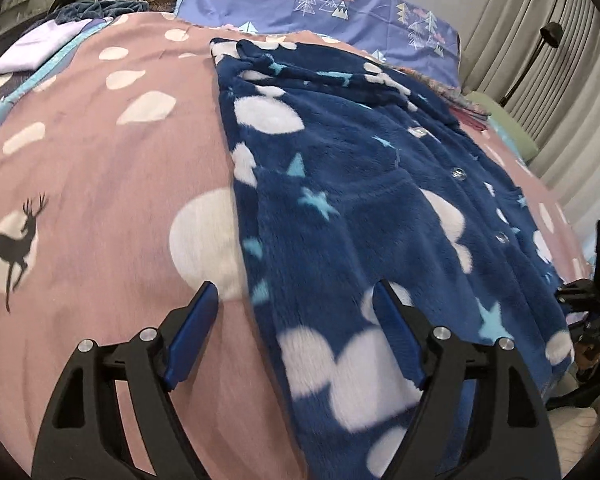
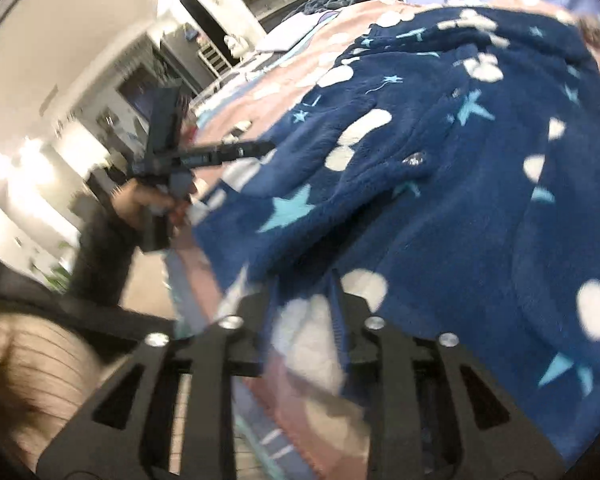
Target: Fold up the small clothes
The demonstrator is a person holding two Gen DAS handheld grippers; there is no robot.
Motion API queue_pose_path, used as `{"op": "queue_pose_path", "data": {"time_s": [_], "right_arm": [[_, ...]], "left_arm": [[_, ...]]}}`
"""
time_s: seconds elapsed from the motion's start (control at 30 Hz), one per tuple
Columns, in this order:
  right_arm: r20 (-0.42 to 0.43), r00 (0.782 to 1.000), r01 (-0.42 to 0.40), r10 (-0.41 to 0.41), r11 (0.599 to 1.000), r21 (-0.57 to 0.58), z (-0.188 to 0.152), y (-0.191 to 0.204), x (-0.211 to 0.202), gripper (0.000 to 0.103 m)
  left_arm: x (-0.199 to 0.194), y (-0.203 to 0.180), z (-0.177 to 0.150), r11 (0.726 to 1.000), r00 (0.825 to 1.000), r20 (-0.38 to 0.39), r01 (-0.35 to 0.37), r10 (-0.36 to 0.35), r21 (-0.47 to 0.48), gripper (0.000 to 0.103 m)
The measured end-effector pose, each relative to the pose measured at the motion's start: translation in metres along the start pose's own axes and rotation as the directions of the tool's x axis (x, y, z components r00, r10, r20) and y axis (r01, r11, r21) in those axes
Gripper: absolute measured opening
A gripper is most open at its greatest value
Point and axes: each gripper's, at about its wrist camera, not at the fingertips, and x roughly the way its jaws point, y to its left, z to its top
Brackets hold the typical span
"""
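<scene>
Blurred fleece jacket (image 2: 440,168) hem

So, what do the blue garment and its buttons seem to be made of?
Garment: soft plush fleece, probably synthetic; the surface looks fuzzy, with a matte nap. Buttons: probably clear plastic; they look glossy and see-through.

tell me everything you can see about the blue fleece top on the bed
The blue fleece top looks like plush navy fabric printed with white blobs and pale blue stars and triangles. Clear buttons run down its front and a stitched patch pocket shows on the body. It lies spread on the pink bedspread, partly folded, with one side doubled over the body. The open left gripper straddles its near edge without pinching it. The right gripper sits at the near hem, jaws apart; the blur hides any contact.
</scene>
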Motion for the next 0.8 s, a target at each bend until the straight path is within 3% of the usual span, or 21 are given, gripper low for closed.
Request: {"op": "queue_pose_path", "data": {"time_s": [0.13,0.2,0.27,0.33,0.37,0.4,0.43,0.47,0.5,0.57,0.63,0.67,0.7,0.77,0.8], "right_arm": [[0.063,0.992,-0.12,0.114,0.987,0.103,0.007,-0.015,-0.013,0.051],[0.1,0.982,-0.174,0.162,0.976,0.13,0.014,-0.017,-0.018,0.074],[0.09,0.981,-0.185,0.173,0.972,0.142,0.024,-0.017,-0.009,0.073],[0.01,0.999,-0.046,0.045,0.987,0.154,0.029,-0.016,0.018,0.055],[-0.042,0.999,0.015,-0.008,0.985,0.174,0.029,-0.018,0.035,0.023],[-0.055,0.998,0.053,-0.043,0.98,0.193,0.029,-0.02,0.042,0.006],[-0.035,0.999,0.021,-0.013,0.971,0.24,0.029,-0.025,0.042,0.006],[0.022,0.999,-0.044,0.04,0.96,0.278,0.029,-0.028,0.032,0.005],[0.059,0.997,-0.059,0.044,0.958,0.281,0.03,-0.028,0.023,0.005],[0.096,0.995,-0.004,-0.021,0.967,0.254,0.031,-0.027,0.002,0.008],[0.047,0.988,0.131,-0.147,0.96,0.249,0.027,-0.031,-0.008,0.026],[0.023,0.987,0.146,-0.157,0.954,0.262,0.024,-0.036,-0.011,0.037],[0.043,0.988,0.127,-0.146,0.947,0.294,0.017,-0.041,-0.023,0.037],[0.135,0.98,0.093,-0.144,0.941,0.326,0.007,-0.046,-0.052,0.038],[0.201,0.964,0.097,-0.175,0.933,0.347,0.001,-0.051,-0.077,0.042]], "left_arm": [[-0.007,-0.007,-0.015,0.999,0.999,0.007,0.039,-0.039,0.006,0.08],[-0.011,-0.009,-0.019,0.998,0.998,0.012,0.066,-0.066,0.005,0.08],[-0.013,-0.01,-0.022,0.996,0.996,0.017,0.088,-0.088,0.003,0.08],[-0.014,-0.01,-0.025,0.995,0.995,0.025,0.099,-0.099,-0.01,0.08],[-0.015,-0.009,-0.026,0.994,0.994,0.031,0.109,-0.109,-0.019,0.08],[-0.016,-0.009,-0.027,0.991,0.99,0.043,0.133,-0.131,-0.032,0.072],[-0.018,-0.007,-0.028,0.987,0.987,0.053,0.154,-0.151,-0.049,0.045],[-0.019,-0.006,-0.03,0.987,0.989,0.056,0.142,-0.138,-0.069,0.029],[-0.02,-0.004,-0.033,0.987,0.99,0.05,0.135,-0.131,-0.088,0.024],[-0.026,-0.007,-0.037,0.989,0.991,0.063,0.126,-0.121,-0.074,0.024],[-0.026,-0.01,-0.038,0.994,0.994,0.051,0.094,-0.092,-0.051,0.024],[-0.026,-0.011,-0.038,0.993,0.994,0.049,0.102,-0.1,-0.054,0.025],[-0.027,-0.009,-0.038,0.993,0.994,0.046,0.106,-0.103,-0.06,0.028],[-0.031,-0.009,-0.04,0.993,0.994,0.038,0.102,-0.099,-0.064,0.043],[-0.034,-0.01,-0.042,0.994,0.995,0.034,0.1,-0.098,-0.054,0.054]]}}
